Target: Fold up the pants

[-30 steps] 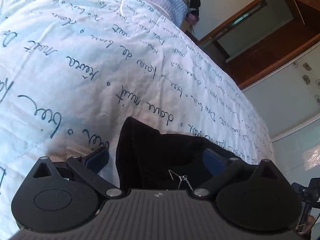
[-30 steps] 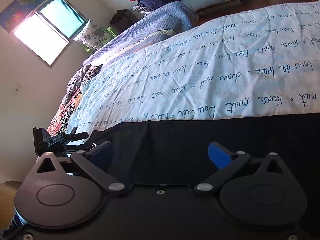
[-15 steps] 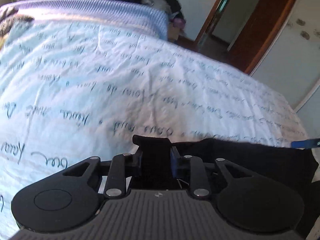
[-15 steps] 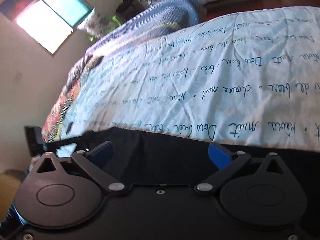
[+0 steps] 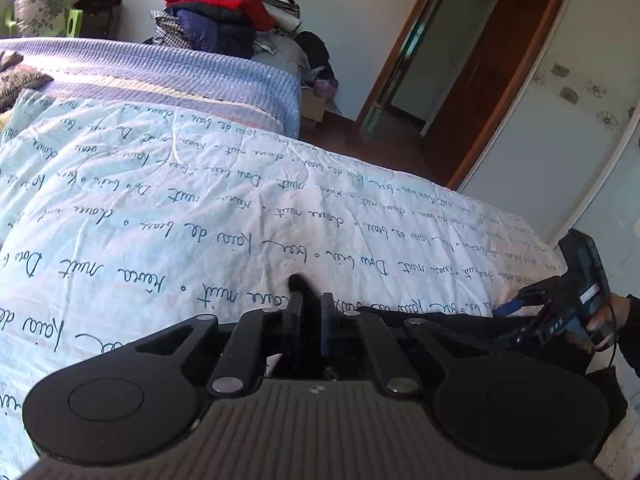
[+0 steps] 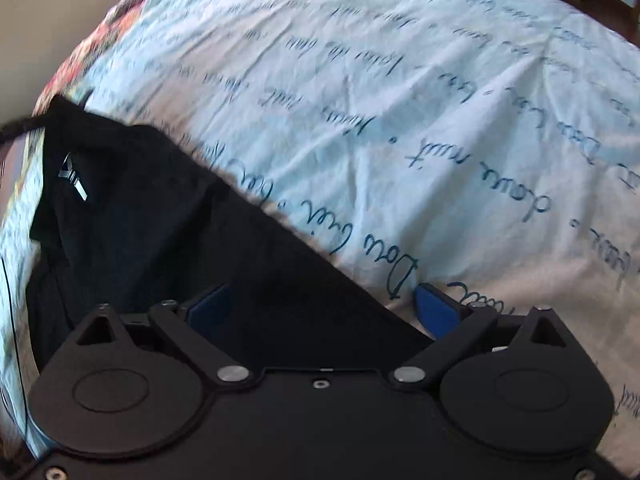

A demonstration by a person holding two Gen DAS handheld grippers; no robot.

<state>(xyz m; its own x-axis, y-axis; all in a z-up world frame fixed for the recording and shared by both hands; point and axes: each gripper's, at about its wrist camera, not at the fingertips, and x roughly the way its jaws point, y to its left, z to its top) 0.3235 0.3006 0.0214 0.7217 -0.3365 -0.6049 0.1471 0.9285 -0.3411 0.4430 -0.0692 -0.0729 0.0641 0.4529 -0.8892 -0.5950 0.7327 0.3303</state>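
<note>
- The left gripper [image 5: 310, 308] has just been closing, and its fingers [image 5: 295, 312] now stand nearly together with a tuft of the black pants [image 5: 298, 282] pinched between them; the cloth pokes out just past the tips.
- That bite looks thin. A good lift here likely means keeping the pinch firm and rising slowly, so the corner does not slide out.
- The right gripper [image 6: 324, 306] is spread wide, holding nothing. Its fingers [image 6: 434, 312] straddle the far edge of the pants [image 6: 168, 240]: one blue pad lies over the black cloth, the other over the bedspread [image 6: 400, 120].
- Before closing, I would bring both pads onto the cloth, or the bedspread may be caught along with it.
- The right wrist view is blurred, so exactly which part of the hem lies under the right gripper cannot be told.
- The pants lie on the bed, along its near edge, stretching from one gripper to the other; a small pale logo [image 6: 74, 178] shows on the end farther from the right gripper.
- In the left wrist view the right gripper [image 5: 520, 306] and the hand [image 5: 600, 324] holding it sit at the far end of the same black strip.
- For a neat fold, both corners should probably rise together, with the cloth kept taut between them.
</note>
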